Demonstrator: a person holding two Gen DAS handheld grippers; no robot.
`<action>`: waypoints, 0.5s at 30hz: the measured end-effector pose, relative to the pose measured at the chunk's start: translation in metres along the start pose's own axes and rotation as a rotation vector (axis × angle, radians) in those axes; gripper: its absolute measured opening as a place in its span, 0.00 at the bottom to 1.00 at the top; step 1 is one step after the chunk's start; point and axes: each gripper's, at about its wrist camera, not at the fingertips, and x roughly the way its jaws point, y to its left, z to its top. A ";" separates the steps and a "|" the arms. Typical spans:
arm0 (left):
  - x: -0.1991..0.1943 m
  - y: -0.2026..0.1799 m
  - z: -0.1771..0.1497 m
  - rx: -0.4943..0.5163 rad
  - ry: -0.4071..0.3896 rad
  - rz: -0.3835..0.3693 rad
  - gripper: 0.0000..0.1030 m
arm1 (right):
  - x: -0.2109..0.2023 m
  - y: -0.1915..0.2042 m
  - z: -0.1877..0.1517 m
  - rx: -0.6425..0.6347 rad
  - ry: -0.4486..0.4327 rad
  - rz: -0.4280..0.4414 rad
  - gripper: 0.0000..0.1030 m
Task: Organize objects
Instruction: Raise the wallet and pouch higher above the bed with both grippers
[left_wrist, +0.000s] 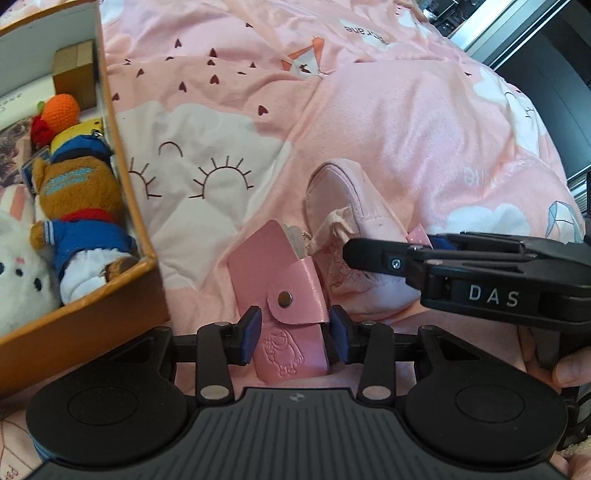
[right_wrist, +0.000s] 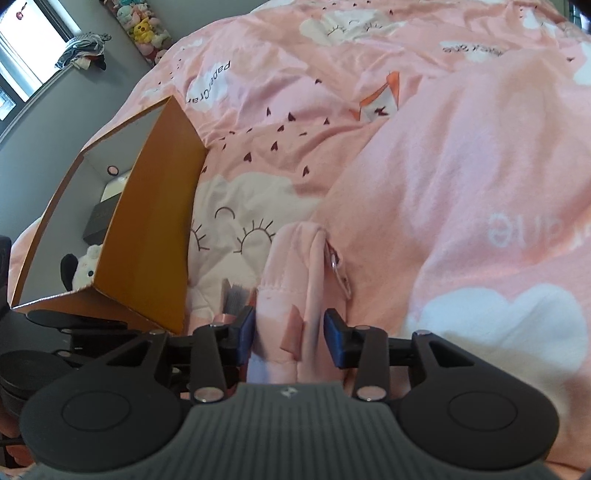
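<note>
My left gripper (left_wrist: 293, 334) is shut on a pink leather key case (left_wrist: 280, 291) with a snap button and an embossed figure, just above the bed. Behind it lies a pale pink zip pouch (left_wrist: 347, 206). My right gripper (left_wrist: 347, 251) reaches in from the right over that pouch. In the right wrist view my right gripper (right_wrist: 291, 338) is shut on the pink pouch (right_wrist: 295, 266), whose zipper pull hangs on its right side. An orange box (left_wrist: 122, 170) stands to the left, holding a brown plush bear (left_wrist: 77, 199) and a white plush rabbit (left_wrist: 18, 280).
The pink cloud-print duvet (left_wrist: 406, 122) covers the bed. The orange box (right_wrist: 151, 229) also holds a brown cardboard box (left_wrist: 75, 70), an orange crochet toy (left_wrist: 61, 107) and dark boxes (right_wrist: 98, 221). A shelf of plush toys (right_wrist: 144, 26) and a window are far left.
</note>
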 end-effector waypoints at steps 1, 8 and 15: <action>-0.002 -0.002 -0.001 0.006 -0.004 0.017 0.47 | 0.000 -0.001 -0.001 0.004 -0.003 0.012 0.34; -0.007 -0.003 -0.005 0.011 -0.016 0.066 0.46 | -0.003 0.005 -0.009 0.012 0.011 0.117 0.31; -0.002 -0.016 -0.004 0.076 -0.004 0.166 0.55 | 0.007 -0.007 -0.014 0.070 0.034 0.113 0.32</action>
